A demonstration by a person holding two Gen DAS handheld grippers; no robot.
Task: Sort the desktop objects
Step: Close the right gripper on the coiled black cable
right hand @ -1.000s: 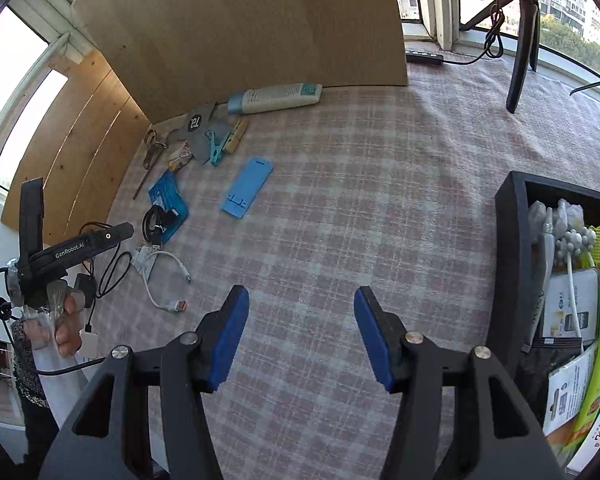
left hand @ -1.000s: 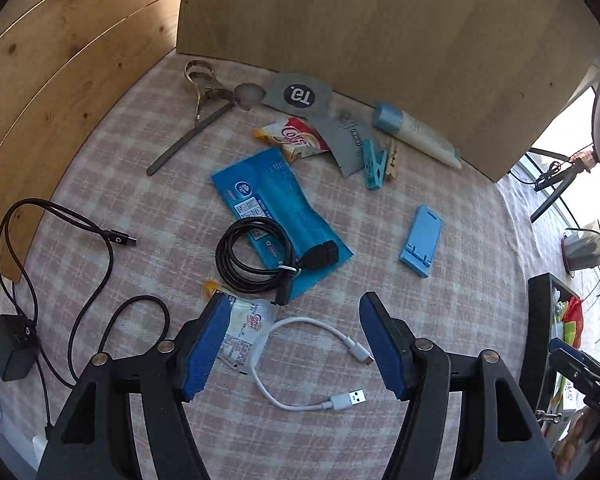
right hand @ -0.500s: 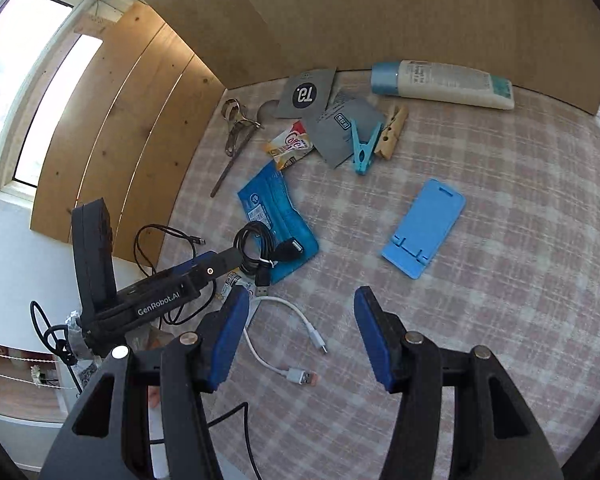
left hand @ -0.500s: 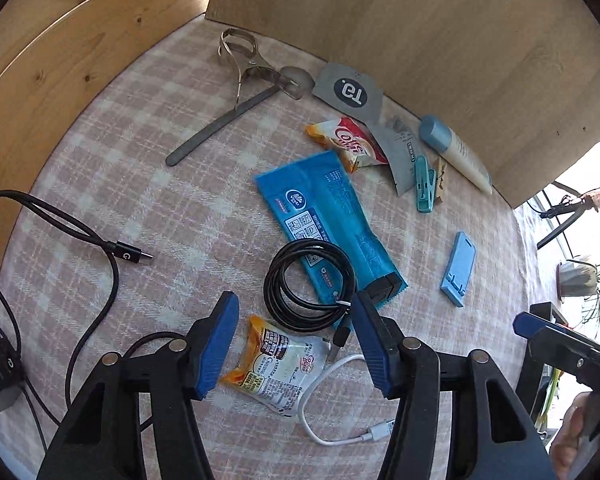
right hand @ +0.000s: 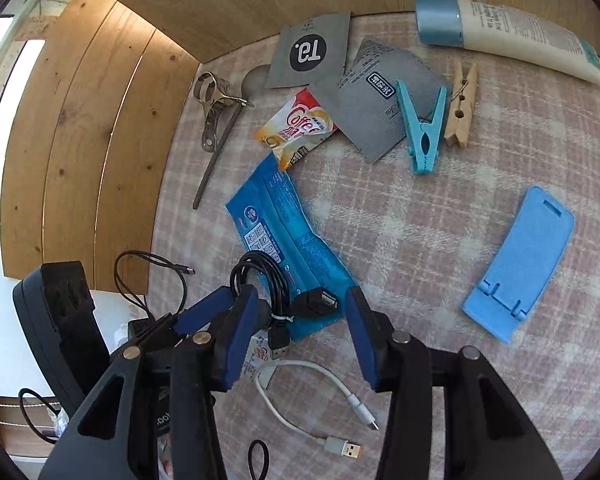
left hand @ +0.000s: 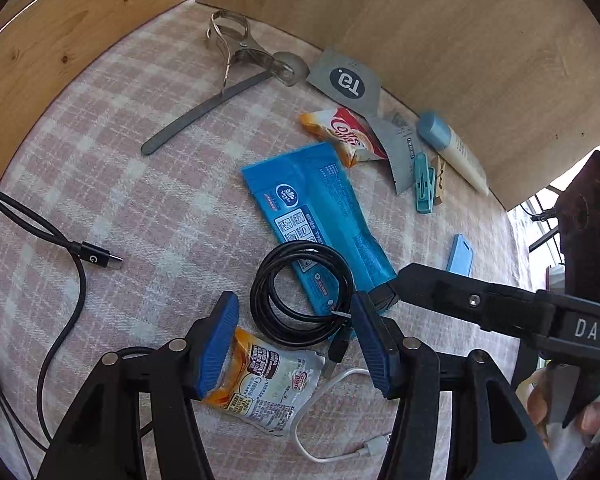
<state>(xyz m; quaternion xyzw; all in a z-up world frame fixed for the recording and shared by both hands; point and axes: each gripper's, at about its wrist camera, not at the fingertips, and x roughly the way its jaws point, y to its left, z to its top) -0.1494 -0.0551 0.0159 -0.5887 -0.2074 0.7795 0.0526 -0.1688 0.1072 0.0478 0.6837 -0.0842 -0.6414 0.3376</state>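
A coiled black cable [left hand: 300,292] lies on a blue sachet [left hand: 316,216] on the checked cloth. My left gripper [left hand: 294,344] is open, its pads either side of the coil's near edge, above a white-orange sachet [left hand: 268,384]. My right gripper [right hand: 296,340] is open around the cable's USB plugs [right hand: 312,304]; the coil [right hand: 256,280] sits just beyond. The right gripper's body [left hand: 500,304] reaches in from the right in the left wrist view. A white USB cable [right hand: 320,408] lies below.
Farther back lie metal tongs [left hand: 220,80], a grey T9 packet [left hand: 348,80], a coffee sachet [right hand: 296,128], a teal peg [right hand: 420,128], a wooden peg [right hand: 462,108] and a tube [right hand: 512,36]. A blue phone stand [right hand: 520,268] lies right. Another black cable [left hand: 60,240] lies left. Wooden boards wall the back.
Both grippers have moved in toward the coiled black cable. The right gripper swung from the table's right side to the cable and now shows in the left wrist view.
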